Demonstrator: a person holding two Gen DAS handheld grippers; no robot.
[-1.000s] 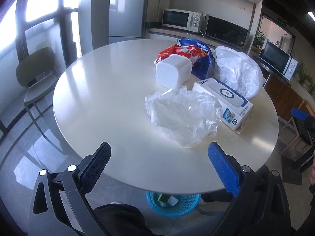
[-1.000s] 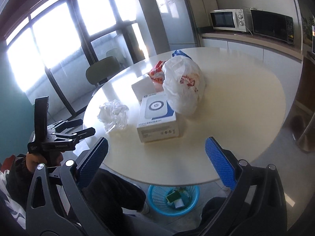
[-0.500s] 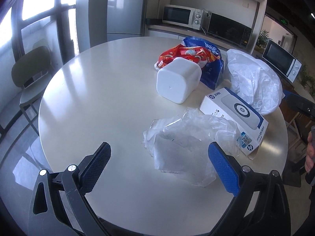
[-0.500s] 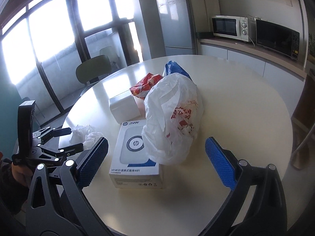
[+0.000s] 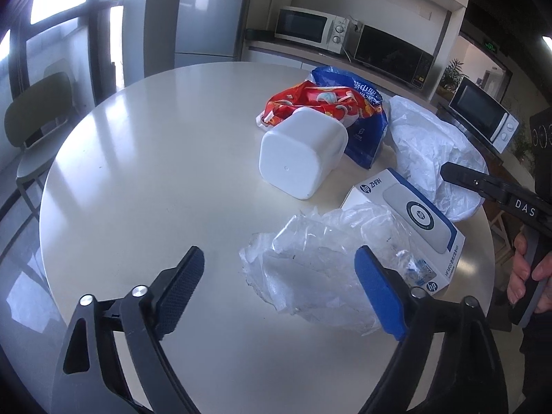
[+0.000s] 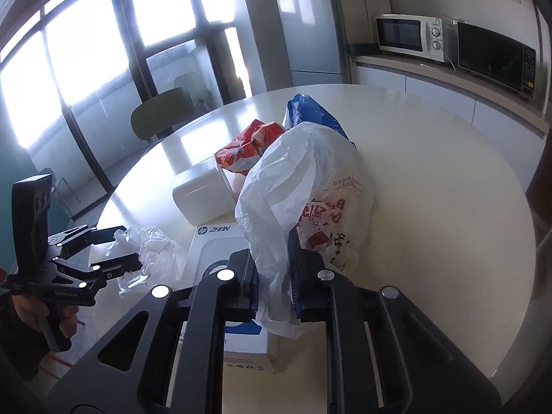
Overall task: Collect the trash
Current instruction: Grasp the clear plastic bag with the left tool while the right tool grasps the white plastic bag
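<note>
Round and pale, the bench [image 5: 145, 186] carries the litter clustered toward two o'clock. Right gripper [image 6: 274, 284] has its jaws closed on a fold of the white plastic bag [image 6: 310, 179], probably to serve as the sack. Left gripper [image 5: 279, 283], jaws spread wide and empty, frames the crumpled clear wrap [image 5: 310, 258] at twelve o'clock, seemingly its next pickup.
</note>
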